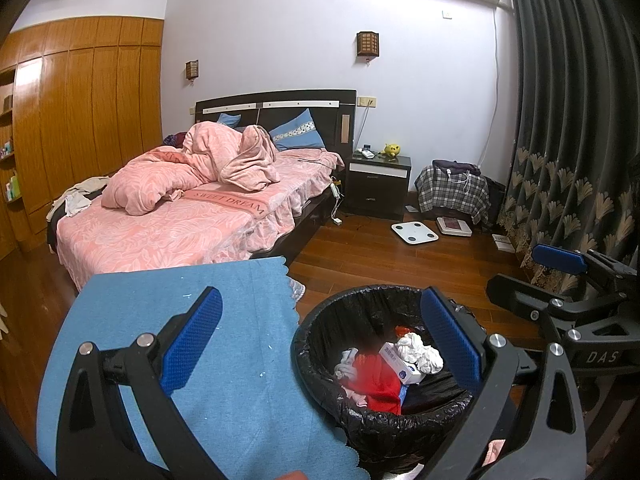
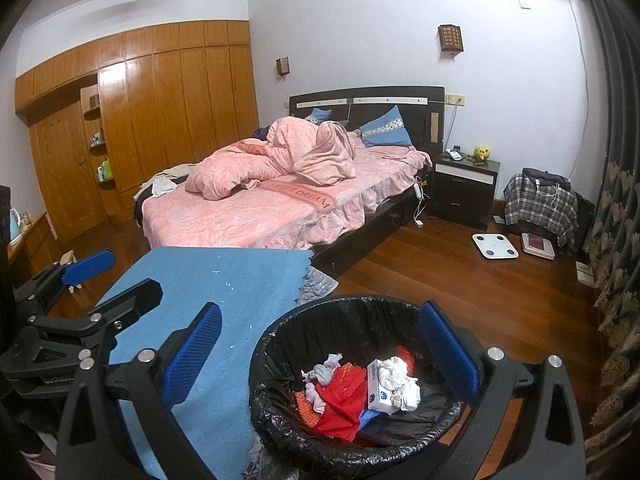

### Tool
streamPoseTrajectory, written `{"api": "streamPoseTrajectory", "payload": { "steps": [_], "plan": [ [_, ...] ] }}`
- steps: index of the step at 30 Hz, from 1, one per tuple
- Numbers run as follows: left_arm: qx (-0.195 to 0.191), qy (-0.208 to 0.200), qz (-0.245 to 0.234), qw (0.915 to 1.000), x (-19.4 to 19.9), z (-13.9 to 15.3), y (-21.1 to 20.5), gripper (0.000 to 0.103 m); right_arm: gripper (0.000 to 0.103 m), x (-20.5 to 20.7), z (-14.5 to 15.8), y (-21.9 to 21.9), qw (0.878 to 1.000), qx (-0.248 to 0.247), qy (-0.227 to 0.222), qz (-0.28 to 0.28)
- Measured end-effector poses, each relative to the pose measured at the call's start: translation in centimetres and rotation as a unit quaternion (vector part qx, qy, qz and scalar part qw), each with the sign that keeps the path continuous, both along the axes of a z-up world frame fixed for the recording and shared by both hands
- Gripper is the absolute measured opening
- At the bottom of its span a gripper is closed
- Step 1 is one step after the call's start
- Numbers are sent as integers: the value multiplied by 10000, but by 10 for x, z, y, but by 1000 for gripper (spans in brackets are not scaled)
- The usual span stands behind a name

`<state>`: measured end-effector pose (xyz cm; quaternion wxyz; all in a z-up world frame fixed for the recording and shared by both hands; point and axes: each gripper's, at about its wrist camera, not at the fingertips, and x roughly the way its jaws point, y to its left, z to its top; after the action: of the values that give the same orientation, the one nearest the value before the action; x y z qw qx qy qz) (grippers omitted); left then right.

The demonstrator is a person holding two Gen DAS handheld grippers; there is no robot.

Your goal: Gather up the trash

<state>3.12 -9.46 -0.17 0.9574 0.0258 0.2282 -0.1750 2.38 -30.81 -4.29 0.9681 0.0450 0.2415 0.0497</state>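
Observation:
A round bin with a black liner (image 1: 320, 332) (image 2: 280, 344) stands on the floor beside a blue-covered table (image 1: 200, 292) (image 2: 224, 280). Inside lie red wrappers (image 1: 380, 384) (image 2: 344, 400), crumpled white tissue (image 1: 420, 352) (image 2: 400, 380) and a small white-and-blue box (image 1: 400, 364) (image 2: 378, 390). My left gripper (image 1: 320, 348) is open and empty above the bin's near left rim. My right gripper (image 2: 320, 356) is open and empty above the bin. Each gripper shows at the edge of the other view, the right one (image 1: 560, 276) and the left one (image 2: 88, 280).
A bed with pink bedding (image 1: 192, 208) (image 2: 272, 200) stands behind the table. A dark nightstand (image 1: 378, 188) (image 2: 466, 188), a white scale (image 1: 414, 232) (image 2: 494, 246) on the wood floor, a plaid-covered pile (image 1: 452, 192) and dark curtains (image 1: 568, 120) are to the right.

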Motion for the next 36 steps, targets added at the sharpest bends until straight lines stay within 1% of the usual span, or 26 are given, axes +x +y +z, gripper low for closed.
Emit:
{"api": "streamPoseTrajectory", "payload": {
  "steps": [36],
  "plan": [
    [5,6,-2,10000,-1,2,-3,97,97,-1,0,-2,10000,12,3,0]
  ]
}}
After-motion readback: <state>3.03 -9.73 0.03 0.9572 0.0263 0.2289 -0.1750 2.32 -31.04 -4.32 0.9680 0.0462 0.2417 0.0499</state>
